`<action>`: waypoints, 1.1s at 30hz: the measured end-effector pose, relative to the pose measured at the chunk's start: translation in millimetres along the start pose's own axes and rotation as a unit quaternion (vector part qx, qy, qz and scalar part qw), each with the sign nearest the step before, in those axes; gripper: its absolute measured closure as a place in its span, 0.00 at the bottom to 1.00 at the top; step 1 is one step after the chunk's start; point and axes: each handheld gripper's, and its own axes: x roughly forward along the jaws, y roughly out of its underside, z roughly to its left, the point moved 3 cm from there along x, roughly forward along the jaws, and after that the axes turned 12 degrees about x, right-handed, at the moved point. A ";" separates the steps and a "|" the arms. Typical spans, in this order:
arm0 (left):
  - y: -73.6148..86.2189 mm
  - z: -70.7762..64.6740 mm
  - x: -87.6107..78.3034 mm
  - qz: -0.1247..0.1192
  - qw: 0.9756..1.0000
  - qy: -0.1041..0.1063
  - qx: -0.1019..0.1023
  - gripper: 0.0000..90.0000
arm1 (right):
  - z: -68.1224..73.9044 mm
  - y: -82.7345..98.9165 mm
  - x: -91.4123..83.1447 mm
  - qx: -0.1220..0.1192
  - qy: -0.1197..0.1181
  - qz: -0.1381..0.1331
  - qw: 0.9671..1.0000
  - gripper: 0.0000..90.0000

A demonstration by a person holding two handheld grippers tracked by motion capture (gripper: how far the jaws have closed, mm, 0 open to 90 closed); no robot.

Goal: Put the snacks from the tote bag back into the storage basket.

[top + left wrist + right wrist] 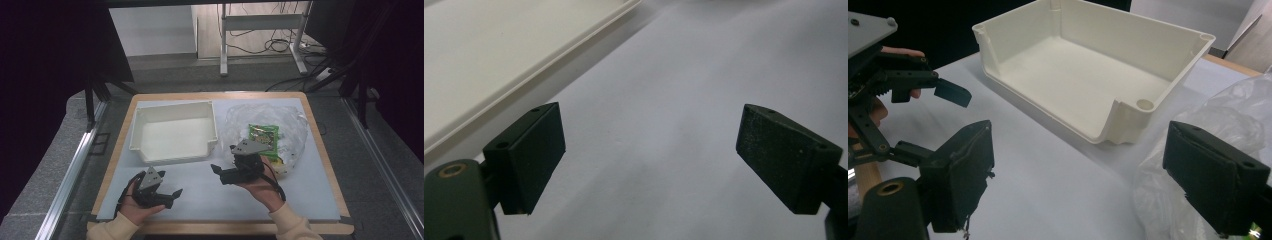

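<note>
The clear plastic bag (pixel 280 125) of snacks lies beside the white bin (pixel 172 132), ready for unpacking; the right gripper (pixel 218 170) and the left gripper (pixel 172 192) wait released.

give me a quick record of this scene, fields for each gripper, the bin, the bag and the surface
left gripper: open, nothing between its jaws, near the table's front edge, in front of the bin
right gripper: open, holding nothing, at the near edge of the bag
white plastic bin: empty, upright, its low front wall facing the person
clear plastic bag: crumpled, right of the bin, green snack packet inside
table: pale mat on a wooden top
</note>
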 end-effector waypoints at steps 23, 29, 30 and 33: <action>0.4 0.5 1.5 -0.005 1.000 -0.003 0.003 0.15 | -26.3 -26.7 -4.2 0.003 0.022 -0.005 1.000 0.19; 0.5 0.0 1.8 -0.005 1.000 -0.003 0.004 0.15 | -36.5 -30.4 -4.3 0.007 0.029 -0.005 1.000 0.20; 0.5 0.0 1.8 -0.005 1.000 -0.003 0.004 0.15 | -40.6 -31.6 -3.9 0.009 0.035 -0.005 0.999 0.20; 0.7 0.3 1.8 -0.004 1.000 -0.003 0.005 0.15 | -46.4 -33.3 -2.3 0.010 0.042 -0.006 0.999 0.20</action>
